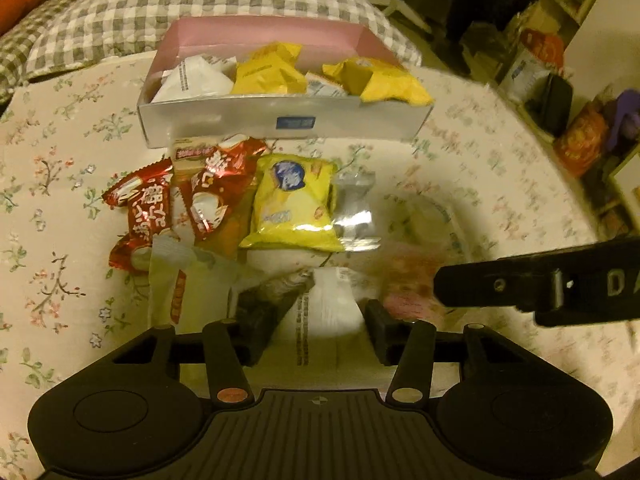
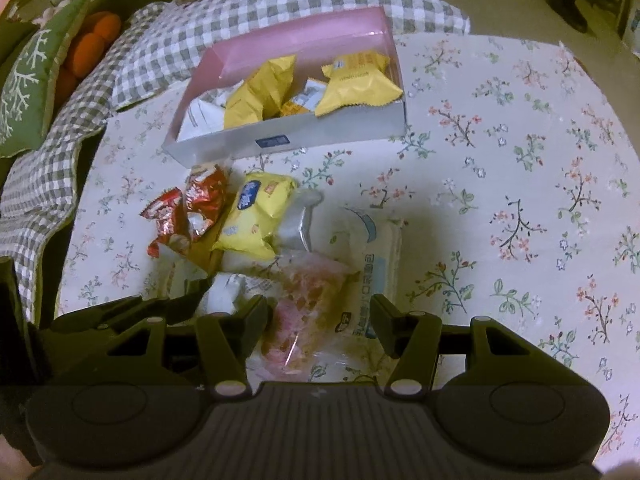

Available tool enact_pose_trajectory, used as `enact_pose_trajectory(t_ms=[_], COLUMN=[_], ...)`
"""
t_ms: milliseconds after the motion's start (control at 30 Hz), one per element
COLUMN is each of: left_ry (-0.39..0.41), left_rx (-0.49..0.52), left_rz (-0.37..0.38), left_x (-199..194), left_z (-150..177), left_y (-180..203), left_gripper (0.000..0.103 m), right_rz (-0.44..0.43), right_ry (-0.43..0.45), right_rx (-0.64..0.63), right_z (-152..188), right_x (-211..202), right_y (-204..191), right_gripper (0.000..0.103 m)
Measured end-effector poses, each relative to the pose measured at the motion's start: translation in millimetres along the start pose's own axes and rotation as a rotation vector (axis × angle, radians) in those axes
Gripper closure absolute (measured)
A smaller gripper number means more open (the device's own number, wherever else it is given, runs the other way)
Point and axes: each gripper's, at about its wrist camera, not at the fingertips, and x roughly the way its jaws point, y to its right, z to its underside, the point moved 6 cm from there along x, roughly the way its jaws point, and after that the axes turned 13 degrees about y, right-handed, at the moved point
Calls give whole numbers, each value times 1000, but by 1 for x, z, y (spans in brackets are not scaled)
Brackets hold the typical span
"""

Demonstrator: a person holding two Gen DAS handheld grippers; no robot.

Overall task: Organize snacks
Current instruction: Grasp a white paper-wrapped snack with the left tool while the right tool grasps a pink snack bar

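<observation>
White pkt (image 1: 326, 312) btwn parted L gripper (image 1: 316, 336) fingers, pink pkt (image 2: 308, 312) btwn R gripper (image 2: 318, 326)

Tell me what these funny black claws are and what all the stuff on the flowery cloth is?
Each claw is a gripper a person holds, with a camera on it. One picture looks along the left gripper, the other along the right gripper. Both are open and hold nothing. On the tablecloth lies a pile of snacks: red packets, a yellow packet, a pink packet. Behind stands a box with yellow and white packets already inside.
</observation>
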Motion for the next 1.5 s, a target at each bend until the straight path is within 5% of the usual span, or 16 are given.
enact_pose_trajectory(t_ms=[467, 900, 1067, 1500], left_ry=[-44, -99, -106, -57], left_rx=[-17, 45, 26, 55], left_rz=[32, 33, 48, 71], left_x=[-7, -6, -9, -21], left_z=[2, 16, 17, 8], left_y=[-1, 3, 3, 14], left_gripper=[67, 64, 69, 74], right_rz=[-25, -6, -25, -28], right_ry=[-42, -135, -98, -27], right_rx=[38, 20, 6, 3], right_z=[6, 28, 22, 7], right_x=[6, 34, 27, 12], right_y=[1, -10, -14, -9], right_gripper=[55, 63, 80, 82])
